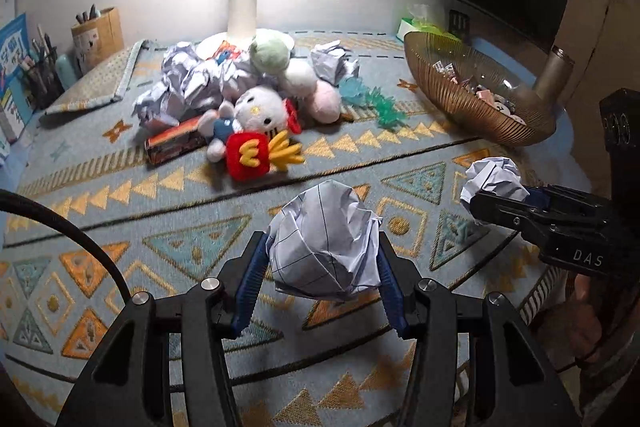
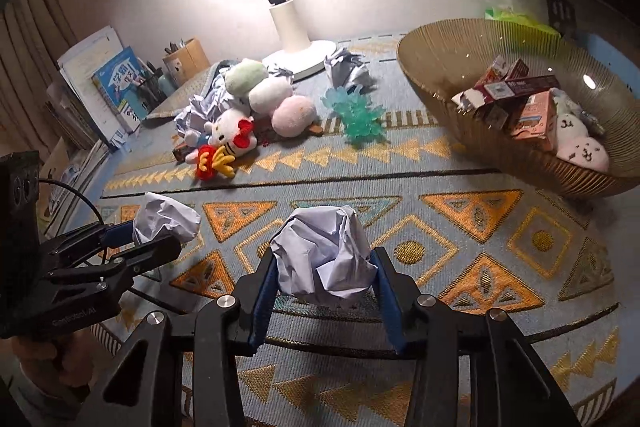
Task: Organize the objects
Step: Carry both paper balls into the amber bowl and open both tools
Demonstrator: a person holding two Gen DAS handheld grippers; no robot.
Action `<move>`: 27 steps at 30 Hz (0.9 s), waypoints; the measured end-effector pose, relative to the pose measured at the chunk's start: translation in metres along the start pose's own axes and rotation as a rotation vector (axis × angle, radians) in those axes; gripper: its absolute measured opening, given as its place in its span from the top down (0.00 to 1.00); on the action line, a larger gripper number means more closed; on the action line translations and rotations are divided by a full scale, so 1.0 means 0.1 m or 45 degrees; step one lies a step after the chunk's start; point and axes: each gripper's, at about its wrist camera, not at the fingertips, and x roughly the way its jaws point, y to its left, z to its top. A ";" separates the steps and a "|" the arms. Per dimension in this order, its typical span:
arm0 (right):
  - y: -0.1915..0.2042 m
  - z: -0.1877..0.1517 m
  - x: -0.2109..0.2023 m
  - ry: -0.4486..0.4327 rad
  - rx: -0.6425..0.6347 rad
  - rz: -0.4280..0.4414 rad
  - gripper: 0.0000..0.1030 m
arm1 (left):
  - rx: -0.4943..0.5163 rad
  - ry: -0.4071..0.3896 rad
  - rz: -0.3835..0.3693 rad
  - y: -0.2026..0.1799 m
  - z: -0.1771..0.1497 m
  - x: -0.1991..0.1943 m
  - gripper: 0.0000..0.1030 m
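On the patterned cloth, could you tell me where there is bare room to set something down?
The patterned cloth is bare across its near half, from both grippers to the dark seam, and right up to the wire bowl. A narrower free strip lies between the teal toy and the bowl. It is crowded around the lamp base, where plush toys and crumpled paper pile up.

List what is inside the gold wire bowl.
The gold wire bowl holds several small cartons, a pink box and white plush toys. Anything beneath that heap is covered.
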 end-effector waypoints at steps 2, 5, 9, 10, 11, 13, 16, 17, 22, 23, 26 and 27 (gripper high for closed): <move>-0.05 0.12 -0.21 -0.066 -0.013 -0.023 0.57 | 0.078 -0.064 0.023 -0.14 0.19 -0.10 0.52; -0.17 0.40 -0.62 -0.208 -0.037 -0.113 0.57 | 0.151 -0.154 -0.019 -0.34 0.56 -0.22 0.52; -0.51 0.84 -1.14 -0.412 0.056 -0.287 0.55 | 0.154 -0.224 -0.210 -0.60 1.18 -0.26 0.52; -0.63 0.93 -1.22 -0.442 0.096 -0.327 0.55 | 0.161 -0.218 -0.280 -0.68 1.32 -0.21 0.52; -0.74 1.01 -1.26 -0.456 0.142 -0.366 0.55 | 0.173 -0.213 -0.331 -0.78 1.44 -0.13 0.52; -0.97 1.12 -1.26 -0.451 0.215 -0.392 0.55 | 0.195 -0.195 -0.361 -0.97 1.62 0.08 0.51; -1.23 1.18 -1.14 -0.399 0.281 -0.404 0.55 | 0.191 -0.144 -0.404 -1.17 1.77 0.41 0.51; -1.29 1.18 -1.09 -0.378 0.290 -0.418 0.55 | 0.185 -0.137 -0.411 -1.22 1.80 0.50 0.51; -1.52 1.18 -0.85 -0.304 0.295 -0.531 0.53 | 0.194 -0.154 -0.384 -1.42 1.89 0.78 0.28; -1.55 1.17 -0.81 -0.294 0.292 -0.557 0.45 | 0.195 -0.143 -0.371 -1.43 1.91 0.84 0.17; -1.62 1.12 -0.77 -0.294 0.295 -0.581 0.29 | 0.149 -0.111 -0.361 -1.39 1.92 0.96 0.14; -1.63 1.10 -0.77 -0.291 0.295 -0.571 0.29 | 0.135 -0.096 -0.383 -1.36 1.91 0.98 0.14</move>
